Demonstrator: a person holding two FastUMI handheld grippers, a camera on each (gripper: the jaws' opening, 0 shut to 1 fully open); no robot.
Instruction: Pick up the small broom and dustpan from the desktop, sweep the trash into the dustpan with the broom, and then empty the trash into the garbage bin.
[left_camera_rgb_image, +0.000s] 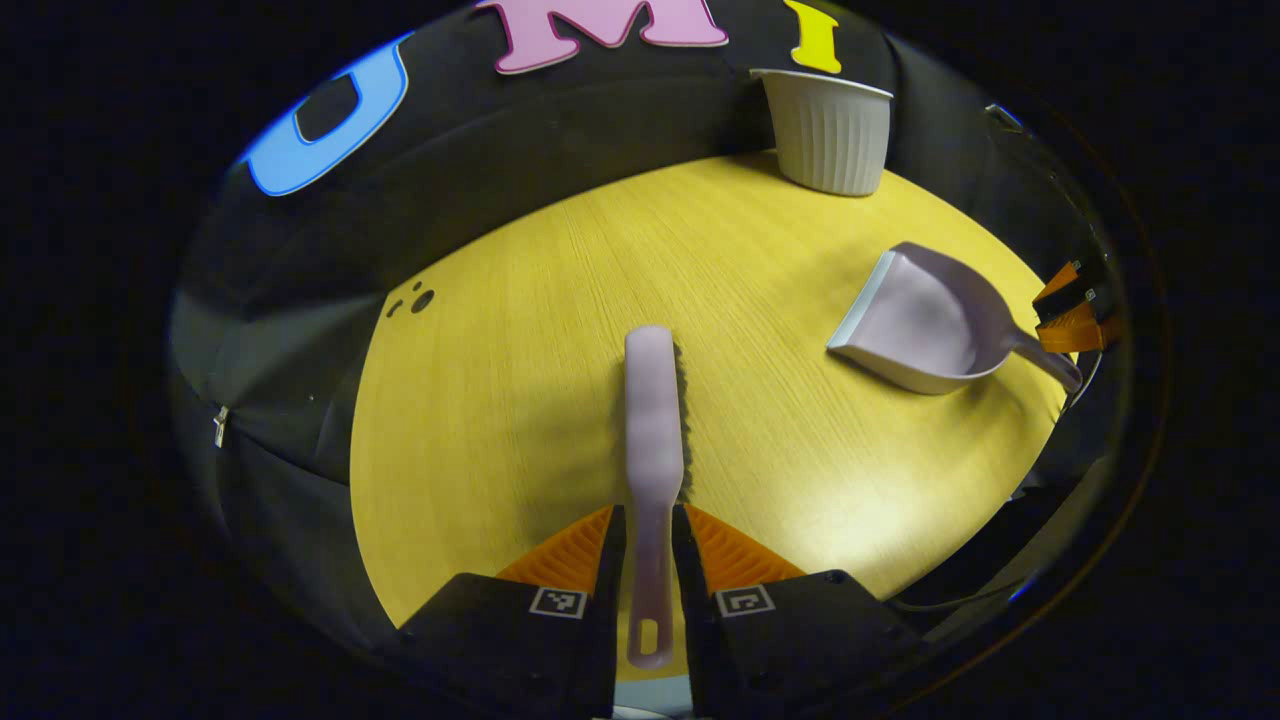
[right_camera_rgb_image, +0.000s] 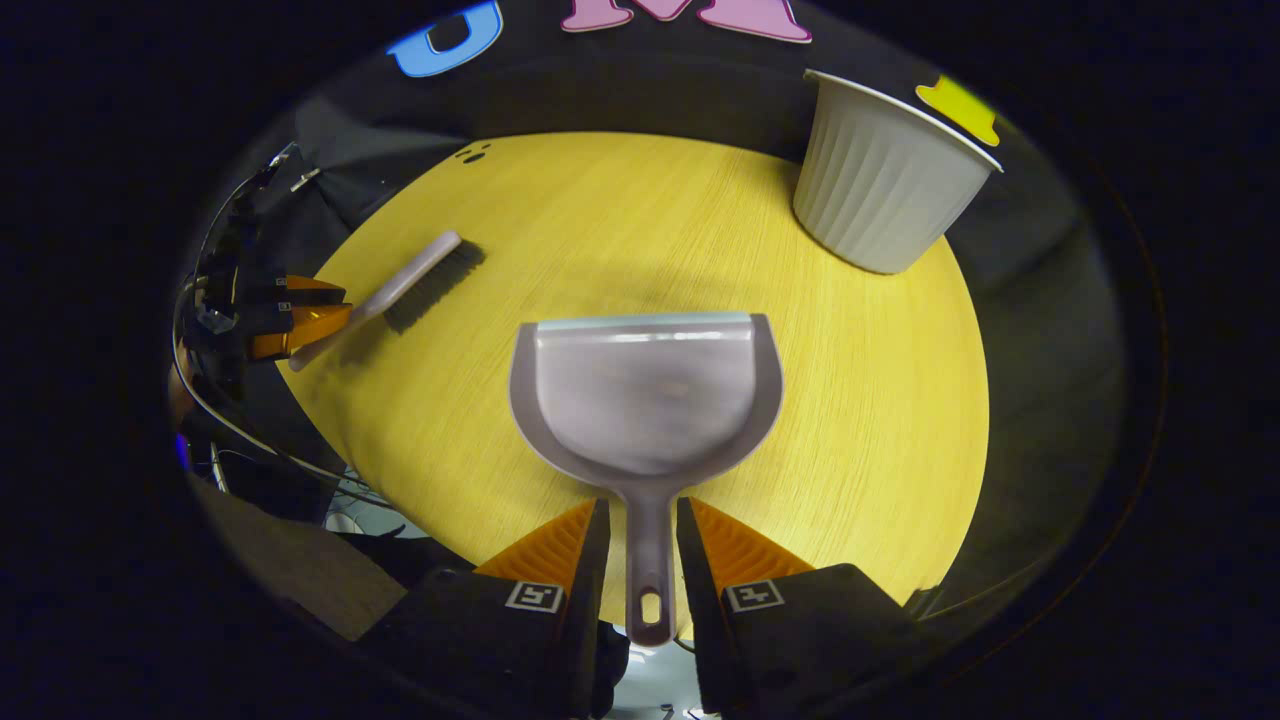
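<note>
Plastic broom (left_camera_rgb_image: 652, 440) handle between left fingers (left_camera_rgb_image: 610, 560).

You are working in a staged recording booth: black cloth wall (left_camera_rgb_image: 560, 150) encloses a round yellow wood-grain table (left_camera_rgb_image: 560, 330), with loose cables (right_camera_rgb_image: 260, 440) alongside.

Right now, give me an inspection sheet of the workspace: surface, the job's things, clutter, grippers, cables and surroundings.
Surface: round yellow wood-grain table, with a few dark spots near its far edge.
Job's things: broom with its handle between the left jaws; dustpan with its handle between the right jaws, pan empty; ribbed pale bin upright at the far edge.
Clutter: nothing seen; no loose trash apart from those dark spots.
Grippers: left gripper closed on the broom handle; right gripper closed on the dustpan handle.
Cables: dark cable hanging off the table's edge by the left gripper.
Surroundings: black cloth wall.
</note>
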